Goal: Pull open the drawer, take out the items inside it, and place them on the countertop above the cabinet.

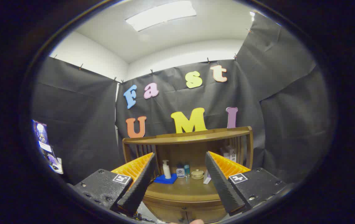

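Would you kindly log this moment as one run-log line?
gripper: open, holding nothing | cabinet: ahead, beyond fingers | drawer: shut | stage: approach

At my twelve o'clock black cloth (81, 124) drapes the booth's walls; above it I see white wall (183, 56) and a ceiling light panel (161, 14).
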Tool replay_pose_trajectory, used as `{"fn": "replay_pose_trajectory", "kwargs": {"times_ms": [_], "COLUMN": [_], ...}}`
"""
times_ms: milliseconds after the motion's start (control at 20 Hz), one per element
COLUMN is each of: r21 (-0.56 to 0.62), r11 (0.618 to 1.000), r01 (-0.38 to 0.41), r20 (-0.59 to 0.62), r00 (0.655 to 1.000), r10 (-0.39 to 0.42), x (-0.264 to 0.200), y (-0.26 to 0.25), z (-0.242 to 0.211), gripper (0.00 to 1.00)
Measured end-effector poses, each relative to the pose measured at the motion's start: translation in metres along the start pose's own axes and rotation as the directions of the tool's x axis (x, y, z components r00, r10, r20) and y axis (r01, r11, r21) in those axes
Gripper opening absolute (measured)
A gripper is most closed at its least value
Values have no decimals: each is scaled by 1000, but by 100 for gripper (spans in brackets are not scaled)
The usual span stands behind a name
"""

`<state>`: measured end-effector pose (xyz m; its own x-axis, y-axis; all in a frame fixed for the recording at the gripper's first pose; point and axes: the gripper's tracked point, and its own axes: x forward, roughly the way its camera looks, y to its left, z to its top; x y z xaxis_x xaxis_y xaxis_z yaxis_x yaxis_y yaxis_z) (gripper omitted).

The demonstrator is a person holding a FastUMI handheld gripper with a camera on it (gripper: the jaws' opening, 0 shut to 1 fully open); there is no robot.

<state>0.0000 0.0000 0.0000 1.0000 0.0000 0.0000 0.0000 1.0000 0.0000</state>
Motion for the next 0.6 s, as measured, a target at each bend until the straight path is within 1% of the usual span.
{"fn": "replay_pose_trajectory", "kwargs": {"times_ms": [300,600], "r21": [-13,-43], "r11": [1000,999], "r01": [-15,-34], "r20": [-47,-35], "r00": [999,999], "r10": [15,33], "x": [5,4], "y": [2,8], "z": [-14,-18], "gripper": [99,99]}}
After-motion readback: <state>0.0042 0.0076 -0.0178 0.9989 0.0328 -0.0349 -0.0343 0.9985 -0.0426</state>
